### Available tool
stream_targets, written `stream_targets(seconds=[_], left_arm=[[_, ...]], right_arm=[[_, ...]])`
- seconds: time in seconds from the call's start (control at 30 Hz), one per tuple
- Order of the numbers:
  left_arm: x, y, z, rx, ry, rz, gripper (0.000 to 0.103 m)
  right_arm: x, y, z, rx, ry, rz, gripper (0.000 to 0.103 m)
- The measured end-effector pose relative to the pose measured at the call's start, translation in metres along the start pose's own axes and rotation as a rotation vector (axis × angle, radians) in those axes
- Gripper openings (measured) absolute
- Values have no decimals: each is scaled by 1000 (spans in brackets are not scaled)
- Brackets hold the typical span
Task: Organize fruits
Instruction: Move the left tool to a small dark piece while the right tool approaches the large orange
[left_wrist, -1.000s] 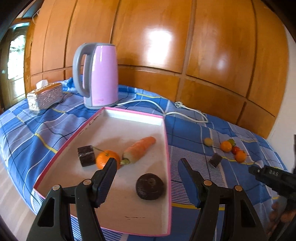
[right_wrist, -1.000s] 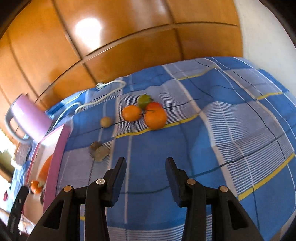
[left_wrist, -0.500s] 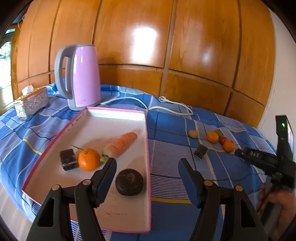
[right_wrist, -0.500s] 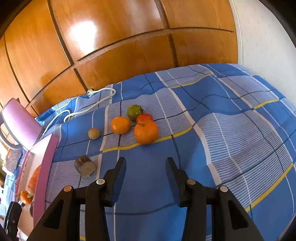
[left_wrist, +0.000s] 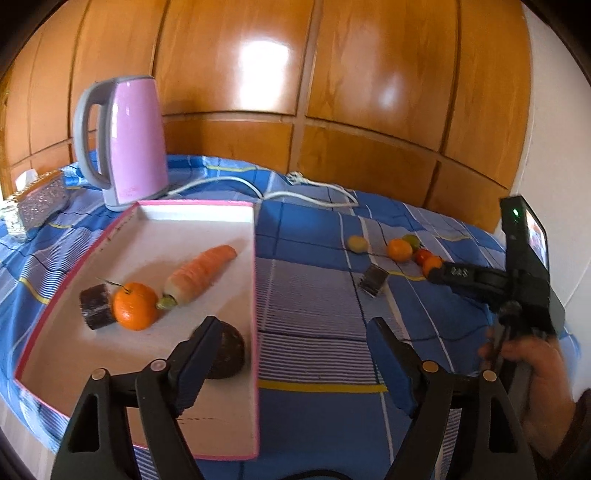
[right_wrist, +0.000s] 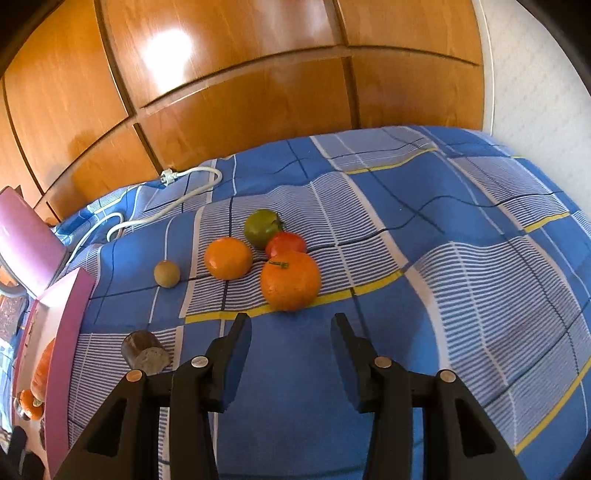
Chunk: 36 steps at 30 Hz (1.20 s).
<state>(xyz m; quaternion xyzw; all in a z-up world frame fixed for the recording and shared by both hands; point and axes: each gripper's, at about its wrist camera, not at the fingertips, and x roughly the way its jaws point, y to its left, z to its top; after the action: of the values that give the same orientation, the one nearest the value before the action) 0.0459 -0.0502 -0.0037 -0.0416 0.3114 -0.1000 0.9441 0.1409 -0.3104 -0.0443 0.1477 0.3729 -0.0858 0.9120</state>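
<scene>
left wrist view: the left gripper (left_wrist: 291, 354) is seen at the bottom of the frame, jaws wide, nothing held. a pink-rimmed tray (left_wrist: 255, 280) fills the left half; in it are found a carrot (left_wrist: 201, 271), an orange (left_wrist: 135, 305), a dark block (left_wrist: 95, 306) touching that orange, and a dark round fruit (left_wrist: 227, 349) partly hidden behind the left finger. a kettle (left_wrist: 125, 136) is placed behind the tray, upper left. the right gripper (left_wrist: 439, 273) is seen at the right edge, its opening not discernible here.

right wrist view: the right gripper (right_wrist: 291, 345) is held at bottom centre, jaws wide and empty. just above it a large orange (right_wrist: 290, 280) is noted on the blue cloth (right_wrist: 480, 258), touching a tomato (right_wrist: 286, 243); a green fruit (right_wrist: 262, 228), a second orange (right_wrist: 228, 257) and a small tan fruit (right_wrist: 167, 273) are grouped at frame centre. a dark cylinder (right_wrist: 146, 355) lies at lower left beside the tray.
</scene>
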Motion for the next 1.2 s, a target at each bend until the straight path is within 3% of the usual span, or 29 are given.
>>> stream_targets(seconds=[0.37, 0.43, 0.67, 1.03, 1.13, 1.2], left_arm=[[9, -10, -3, 23, 34, -47, 81], [10, -12, -4, 36, 34, -53, 82], [15, -22, 5, 43, 49, -95, 82], [51, -25, 26, -63, 146, -164, 86], [65, -25, 34, -93, 167, -208, 81], [73, -30, 39, -69, 167, -216, 71]], right_arm=[[20, -6, 14, 22, 30, 23, 45], [19, -5, 14, 9, 29, 25, 37], [20, -9, 13, 11, 46, 52, 38], [23, -19, 12, 80, 43, 108, 39], [22, -21, 13, 91, 42, 120, 39], [21, -19, 14, 76, 43, 112, 39]])
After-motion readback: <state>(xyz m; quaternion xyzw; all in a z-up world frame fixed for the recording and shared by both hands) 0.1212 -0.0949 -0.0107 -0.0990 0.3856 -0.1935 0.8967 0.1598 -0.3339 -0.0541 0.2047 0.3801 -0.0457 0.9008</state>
